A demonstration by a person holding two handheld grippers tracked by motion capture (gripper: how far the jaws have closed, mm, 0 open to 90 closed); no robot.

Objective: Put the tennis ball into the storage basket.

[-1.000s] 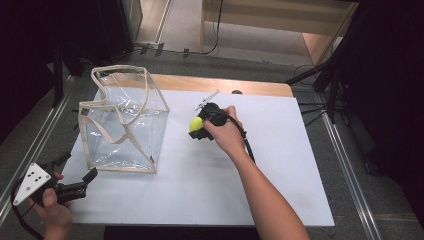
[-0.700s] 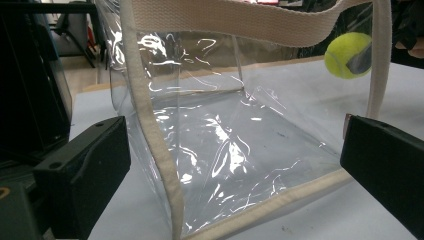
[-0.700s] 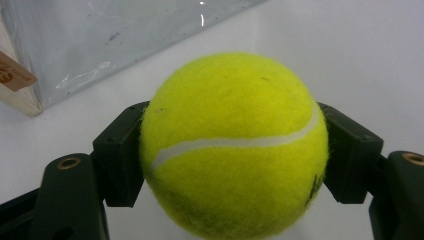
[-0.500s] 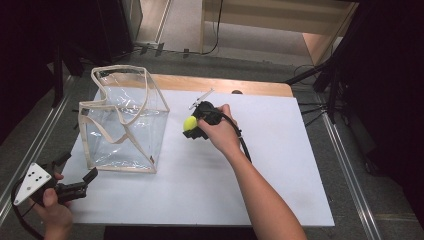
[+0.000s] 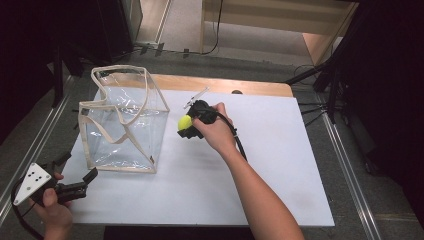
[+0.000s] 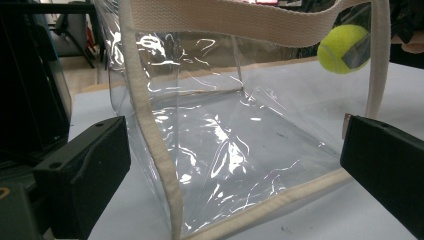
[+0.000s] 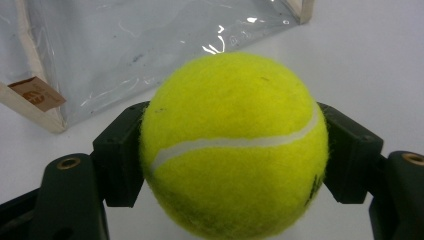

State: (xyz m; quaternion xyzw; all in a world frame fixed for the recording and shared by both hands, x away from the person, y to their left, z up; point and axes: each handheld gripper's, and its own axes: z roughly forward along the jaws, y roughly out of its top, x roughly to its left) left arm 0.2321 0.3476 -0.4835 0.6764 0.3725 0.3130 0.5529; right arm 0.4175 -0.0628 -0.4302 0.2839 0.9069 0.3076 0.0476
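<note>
Bag [image 5: 122,122] on table [image 5: 280,165], left part; ball [image 5: 184,122] just right of bag, above table.

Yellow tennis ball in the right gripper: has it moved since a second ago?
Yes. In the high view the yellow tennis ball has shifted left, closer to the clear plastic bag, which stayed put.

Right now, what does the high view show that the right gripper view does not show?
High view alone: the whole white table, the left gripper with open jaws near the table's near left corner, the person's forearms, and the bag's open top with its cream handles. Right gripper view alone: the ball's white seam and a small brown tag on the bag's edge. Both: the right gripper clamped on the tennis ball, beside the clear bag.
</note>
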